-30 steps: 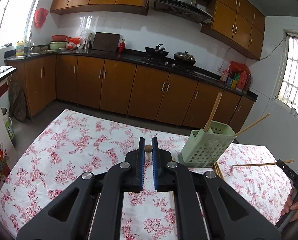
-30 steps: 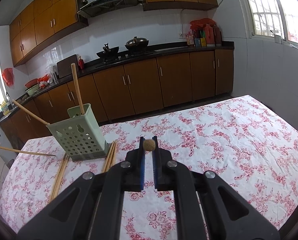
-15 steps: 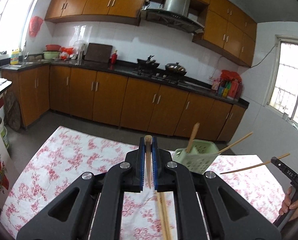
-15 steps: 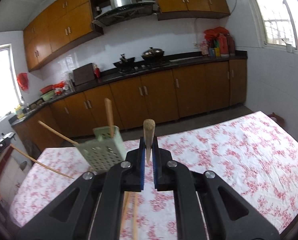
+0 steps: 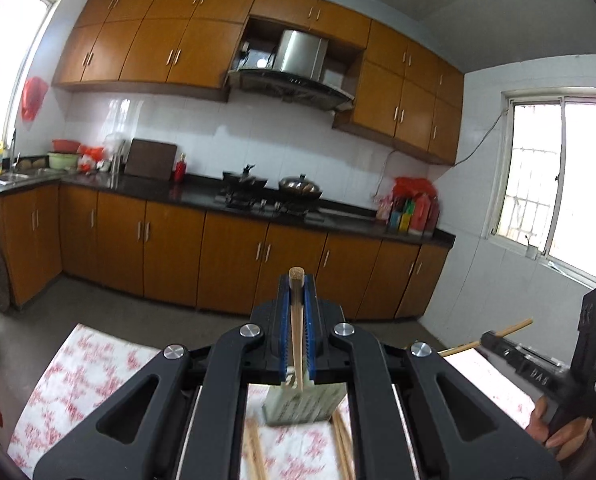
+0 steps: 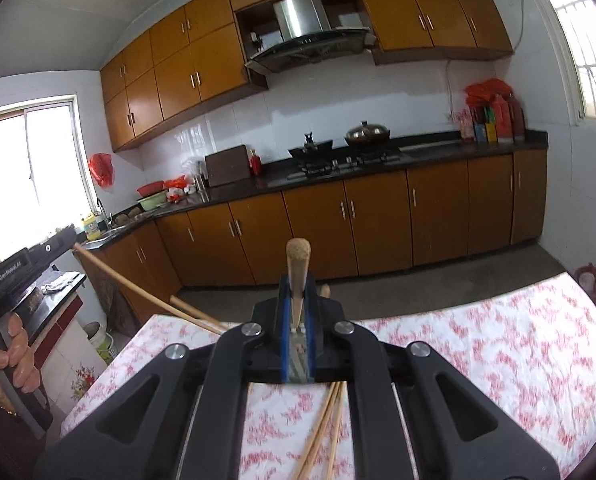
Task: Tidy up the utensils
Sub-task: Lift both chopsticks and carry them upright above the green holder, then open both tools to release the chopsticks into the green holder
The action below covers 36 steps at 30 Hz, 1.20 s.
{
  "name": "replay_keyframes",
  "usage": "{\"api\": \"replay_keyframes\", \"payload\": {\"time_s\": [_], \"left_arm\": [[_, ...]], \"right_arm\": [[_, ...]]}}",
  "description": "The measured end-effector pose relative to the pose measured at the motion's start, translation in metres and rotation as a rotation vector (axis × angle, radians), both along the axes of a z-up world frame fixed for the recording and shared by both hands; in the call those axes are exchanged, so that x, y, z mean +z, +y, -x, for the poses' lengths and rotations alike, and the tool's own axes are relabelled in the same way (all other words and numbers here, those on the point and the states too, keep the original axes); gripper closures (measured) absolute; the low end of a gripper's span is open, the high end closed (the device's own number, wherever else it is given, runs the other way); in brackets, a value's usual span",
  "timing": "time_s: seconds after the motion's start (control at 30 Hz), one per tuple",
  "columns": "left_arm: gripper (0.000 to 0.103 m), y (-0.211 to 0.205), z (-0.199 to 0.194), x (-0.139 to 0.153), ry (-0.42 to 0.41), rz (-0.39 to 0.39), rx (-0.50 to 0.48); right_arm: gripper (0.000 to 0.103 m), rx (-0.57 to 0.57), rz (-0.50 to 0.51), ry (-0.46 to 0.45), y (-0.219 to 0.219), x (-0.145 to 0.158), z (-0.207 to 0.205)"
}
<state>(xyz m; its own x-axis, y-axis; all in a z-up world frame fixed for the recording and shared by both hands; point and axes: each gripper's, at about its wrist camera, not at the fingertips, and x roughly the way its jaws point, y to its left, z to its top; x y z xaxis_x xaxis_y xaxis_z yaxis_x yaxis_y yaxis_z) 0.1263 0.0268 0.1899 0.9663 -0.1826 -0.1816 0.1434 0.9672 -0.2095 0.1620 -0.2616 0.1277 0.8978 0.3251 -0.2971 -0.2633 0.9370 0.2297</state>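
Note:
My left gripper (image 5: 296,285) is shut on a wooden chopstick (image 5: 296,320) that runs lengthwise between the blue pads, its blunt end poking out ahead. Below it, between the gripper's arms, the pale green perforated holder (image 5: 304,404) stands on the flowered tablecloth (image 5: 97,376). My right gripper (image 6: 298,282) is likewise shut on a chopstick (image 6: 298,258), held high over the table. Each view shows the other gripper at its edge with its chopstick: the left gripper's chopstick (image 6: 145,292) and the right gripper's chopstick (image 5: 486,338). The holder is almost hidden in the right wrist view.
Loose chopsticks lie on the cloth beside the holder (image 5: 253,452) (image 6: 322,428). A person's hands grip the handles (image 5: 566,432) (image 6: 13,356). Kitchen cabinets and a counter (image 5: 257,200) run behind the table, with bare floor between.
Both grippers have risen and tilted up, each still clamped on its chopstick. The holder has dropped from plain view to below the gripper bodies.

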Motion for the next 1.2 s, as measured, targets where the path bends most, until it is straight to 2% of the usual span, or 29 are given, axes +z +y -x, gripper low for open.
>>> {"api": "replay_keyframes", "payload": {"time_s": [0.2, 0.5, 0.77, 0.93, 1.07, 1.2], "left_arm": [[0.096, -0.018, -0.031, -0.001, -0.017, -0.021, 0.025], [0.096, -0.02, -0.077, -0.049, 0.114, -0.005, 0.037], [0.096, -0.022, -0.087, -0.063, 0.158, -0.005, 0.024], [0.095, -0.018, -0.082, -0.061, 0.154, 0.008, 0.023], [0.094, -0.008, -0.076, -0.051, 0.135, 0.031, 0.034], [0.079, 0.008, -0.06, -0.042, 0.098, 0.055, 0.07]], "right_arm": [[0.095, 0.007, 0.023, 0.061, 0.014, -0.004, -0.045], [0.095, 0.021, 0.007, 0.183, 0.025, -0.03, -0.093], [0.094, 0.028, 0.026, 0.229, 0.034, -0.045, -0.111], [0.087, -0.007, 0.023, 0.209, 0.032, -0.043, -0.108], [0.078, -0.055, 0.019, 0.169, 0.019, -0.038, -0.098], [0.071, -0.122, 0.031, 0.12, 0.004, -0.036, -0.078]]}}
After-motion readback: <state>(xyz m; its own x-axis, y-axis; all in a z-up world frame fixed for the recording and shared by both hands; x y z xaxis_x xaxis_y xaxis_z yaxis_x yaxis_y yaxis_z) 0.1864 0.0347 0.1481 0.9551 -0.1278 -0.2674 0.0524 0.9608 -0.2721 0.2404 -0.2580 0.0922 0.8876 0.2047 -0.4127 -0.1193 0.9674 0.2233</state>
